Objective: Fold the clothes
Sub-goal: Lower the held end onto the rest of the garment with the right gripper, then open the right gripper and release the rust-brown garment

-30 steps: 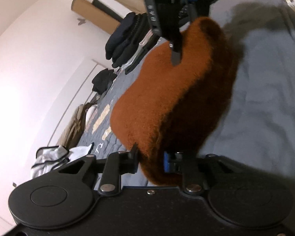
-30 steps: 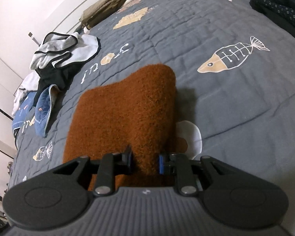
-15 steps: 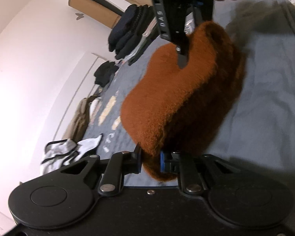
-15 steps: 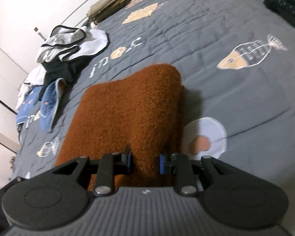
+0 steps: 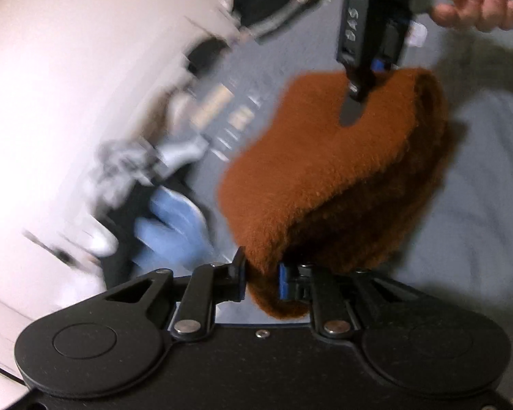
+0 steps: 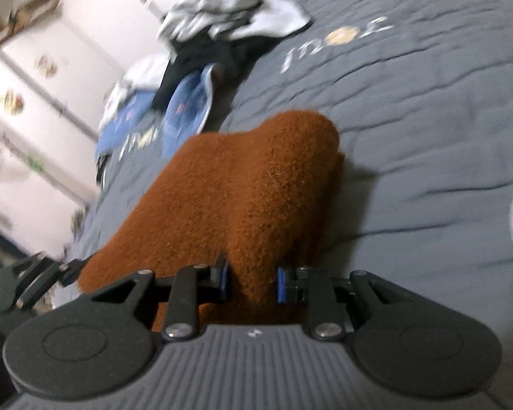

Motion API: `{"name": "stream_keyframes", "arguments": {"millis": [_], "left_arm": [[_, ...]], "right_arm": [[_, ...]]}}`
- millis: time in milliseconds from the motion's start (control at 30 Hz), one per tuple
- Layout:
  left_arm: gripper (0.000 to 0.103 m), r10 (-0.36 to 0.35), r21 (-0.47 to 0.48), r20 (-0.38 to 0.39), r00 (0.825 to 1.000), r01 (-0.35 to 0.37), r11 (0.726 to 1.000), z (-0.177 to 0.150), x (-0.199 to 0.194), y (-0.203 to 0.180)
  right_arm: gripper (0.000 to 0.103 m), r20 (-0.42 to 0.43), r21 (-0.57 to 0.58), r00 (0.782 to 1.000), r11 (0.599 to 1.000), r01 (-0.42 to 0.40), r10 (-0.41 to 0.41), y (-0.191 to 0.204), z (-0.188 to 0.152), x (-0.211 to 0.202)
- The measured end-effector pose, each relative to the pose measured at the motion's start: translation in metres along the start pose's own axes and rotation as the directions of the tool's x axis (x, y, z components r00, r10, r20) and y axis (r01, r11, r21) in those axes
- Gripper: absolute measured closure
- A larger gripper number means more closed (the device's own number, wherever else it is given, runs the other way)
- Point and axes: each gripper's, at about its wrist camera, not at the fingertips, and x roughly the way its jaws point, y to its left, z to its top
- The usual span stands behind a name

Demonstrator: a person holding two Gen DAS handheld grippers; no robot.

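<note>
We are gripping the soft, floppy brown sweater (image 5: 325,177) by its folded edge, left gripper (image 5: 261,278) and right gripper (image 6: 251,278) both nearly closed on it.

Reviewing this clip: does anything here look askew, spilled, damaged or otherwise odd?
Nothing looks damaged. The brown fuzzy garment hangs doubled between the left hand-held gripper and the right hand-held gripper, both clamped on it. Loose clothes lie unfolded at the bed's far edge. Both views are motion-blurred.
</note>
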Motion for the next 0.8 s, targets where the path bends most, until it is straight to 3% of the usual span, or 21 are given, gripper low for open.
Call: {"name": "stream_keyframes", "arguments": {"millis": [100, 200, 300, 367, 433, 500, 600, 667, 733, 800], "left_arm": [[0.077, -0.095, -0.023, -0.041, 0.995, 0.094, 0.995, -0.014, 0.006, -0.001], [0.067, -0.162, -0.061, -0.041, 0.986, 0.16, 0.985, -0.02, -0.001, 0.01], [0.055, -0.223, -0.156, 0.003, 0.975, 0.221, 0.963, -0.022, -0.015, 0.032], [0.055, -0.27, -0.259, 0.071, 0.96, 0.279, 0.925, -0.025, -0.023, 0.054], [0.055, -0.314, -0.373, 0.155, 0.937, 0.35, 0.86, -0.025, -0.028, 0.072], [0.053, -0.345, -0.476, 0.248, 0.905, 0.424, 0.771, -0.026, -0.032, 0.087], [0.043, -0.38, -0.57, 0.36, 0.852, 0.523, 0.634, -0.025, -0.027, 0.097], [0.043, -0.406, -0.604, 0.395, 0.824, 0.566, 0.561, -0.025, -0.016, 0.099], [0.043, -0.423, -0.642, 0.396, 0.815, 0.575, 0.507, -0.025, -0.004, 0.1], [0.043, -0.433, -0.672, 0.387, 0.814, 0.571, 0.472, -0.025, 0.008, 0.101]], "right_arm": [[0.071, -0.029, -0.026, 0.999, 0.999, 0.024, -0.025, 0.005, 0.001, 0.0], [0.063, -0.044, -0.007, 0.997, 0.998, 0.06, -0.061, 0.004, 0.007, -0.011], [0.062, -0.014, -0.022, 0.995, 0.995, 0.097, -0.098, 0.005, 0.012, -0.033], [0.062, 0.034, -0.035, 0.997, 0.996, 0.076, -0.075, 0.007, 0.016, -0.052], [0.062, 0.068, -0.047, 0.997, 0.998, 0.03, -0.026, 0.011, 0.019, -0.065], [0.062, 0.082, -0.057, 0.996, 0.998, -0.037, 0.042, 0.015, 0.019, -0.074], [0.062, 0.047, -0.048, 0.991, 0.991, -0.123, 0.125, 0.017, 0.012, -0.068], [0.062, 0.001, -0.046, 0.991, 0.99, -0.137, 0.137, 0.018, 0.007, -0.054], [0.062, -0.042, -0.045, 0.99, 0.989, -0.139, 0.137, 0.019, 0.003, -0.039], [0.062, -0.07, -0.048, 0.993, 0.994, -0.1, 0.097, 0.019, 0.001, -0.021]]}}
